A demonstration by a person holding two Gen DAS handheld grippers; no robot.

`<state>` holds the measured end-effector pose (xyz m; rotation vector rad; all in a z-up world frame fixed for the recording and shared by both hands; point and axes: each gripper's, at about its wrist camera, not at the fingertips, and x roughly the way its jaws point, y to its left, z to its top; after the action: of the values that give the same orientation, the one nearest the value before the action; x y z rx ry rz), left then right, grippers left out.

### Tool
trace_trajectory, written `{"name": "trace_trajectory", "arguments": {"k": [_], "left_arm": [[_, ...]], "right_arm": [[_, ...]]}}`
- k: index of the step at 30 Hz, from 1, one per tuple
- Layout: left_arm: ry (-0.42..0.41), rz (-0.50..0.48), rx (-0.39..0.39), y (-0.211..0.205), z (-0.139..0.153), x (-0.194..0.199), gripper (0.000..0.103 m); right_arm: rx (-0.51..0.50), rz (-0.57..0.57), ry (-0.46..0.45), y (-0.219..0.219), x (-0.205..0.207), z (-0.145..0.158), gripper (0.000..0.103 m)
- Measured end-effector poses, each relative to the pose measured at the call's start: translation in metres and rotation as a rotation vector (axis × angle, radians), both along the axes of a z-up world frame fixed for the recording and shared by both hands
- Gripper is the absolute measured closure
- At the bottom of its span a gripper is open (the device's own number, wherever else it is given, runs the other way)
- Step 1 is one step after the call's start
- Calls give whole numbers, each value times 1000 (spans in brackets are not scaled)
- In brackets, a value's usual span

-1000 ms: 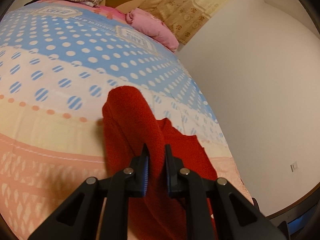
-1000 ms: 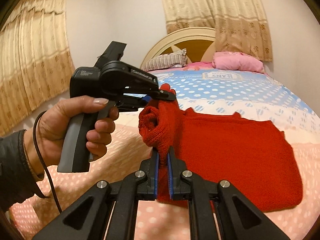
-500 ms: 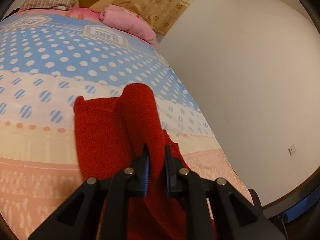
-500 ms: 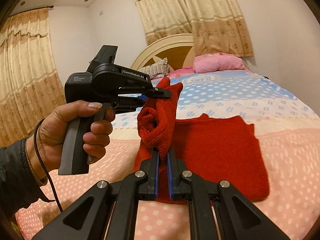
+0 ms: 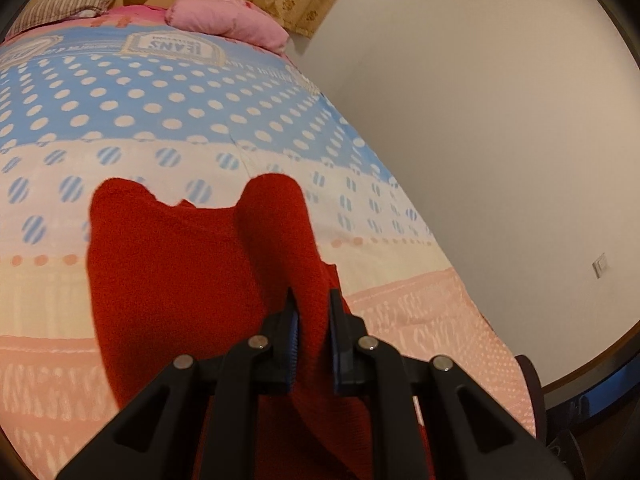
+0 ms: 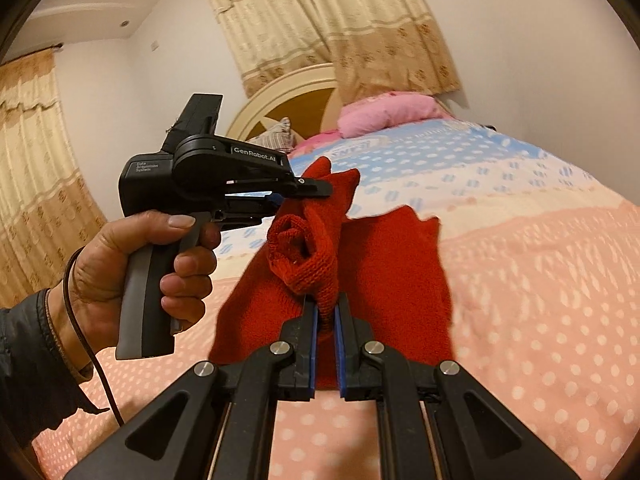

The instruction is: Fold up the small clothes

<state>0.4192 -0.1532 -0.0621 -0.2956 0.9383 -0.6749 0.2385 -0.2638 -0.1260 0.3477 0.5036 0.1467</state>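
A red knitted sweater (image 5: 168,272) lies on the dotted bedspread (image 5: 160,112), one side lifted and doubled over the rest. My left gripper (image 5: 311,300) is shut on a raised fold of it, which stands up in a hump beyond the fingertips. In the right wrist view my right gripper (image 6: 326,308) is shut on a bunched edge of the red sweater (image 6: 392,264). The left gripper (image 6: 316,190), held in a person's hand (image 6: 136,264), pinches the same raised edge further back.
The bed has a pink pillow (image 5: 228,26) and a striped pillow (image 5: 68,4) by the round headboard (image 6: 296,100). A white wall (image 5: 480,120) runs close along the bed's right side. Beige curtains (image 6: 332,24) hang behind the headboard.
Both grippers have carried the lifted edge sideways across the sweater, so the garment now looks narrower and doubled over. Both views have rolled somewhat.
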Motion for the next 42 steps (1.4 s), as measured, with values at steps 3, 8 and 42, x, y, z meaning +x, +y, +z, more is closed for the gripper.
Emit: {"name": "trace_trajectory", "arguments": {"k": [3, 8, 42], "left_arm": [[-4, -19, 24, -12, -6, -1, 90], [-23, -48, 62, -28, -13, -5, 90], [-244, 79, 198, 65, -42, -111, 17]], "right_arm": [[44, -20, 20, -12, -1, -7, 96], [74, -66, 67, -22, -3, -15, 96], [-164, -102, 268, -20, 71, 11, 72]]}}
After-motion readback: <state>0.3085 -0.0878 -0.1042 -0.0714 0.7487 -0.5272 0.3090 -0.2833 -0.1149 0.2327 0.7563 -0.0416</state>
